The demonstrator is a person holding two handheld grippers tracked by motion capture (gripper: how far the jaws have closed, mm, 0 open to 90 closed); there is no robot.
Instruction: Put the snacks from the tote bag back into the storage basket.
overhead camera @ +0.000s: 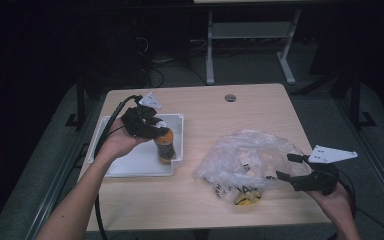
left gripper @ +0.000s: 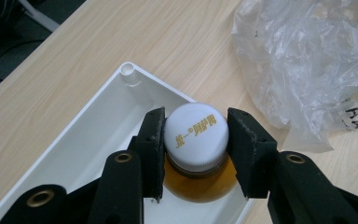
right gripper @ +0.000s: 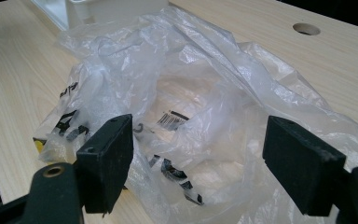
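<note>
In the left half of the high view, the small bottle of amber liquid with a white screw cap (overhead camera: 164, 146) stands upright, its long axis vertical and its cap pointing up, inside the shallow white plastic tray (overhead camera: 130, 167), near the tray's right wall. In the left gripper view the round cap faces the camera, printed with gold characters, and the amber body bulges out below it.

The left hand-held gripper (left gripper: 194, 140) comes down on the bottle from above, and its two black pads (left gripper: 154, 140) are clamped against opposite sides of the cap. The left forearm rises from the bottom left of the high view, the hand (overhead camera: 117, 142) cupped under the gripper body with its cable looping off to the left.

At the centre right of the high view, a crumpled clear plastic bag with black and yellow print (overhead camera: 247, 165) lies on the pale wooden surface (overhead camera: 205, 107). At the lower right, the right hand-held gripper (overhead camera: 283, 166) lies nearly level, pointing left at the bag, its jaws spread wide with the bag's edge between them, the pads (right gripper: 107, 158) not pressing on it.
</note>
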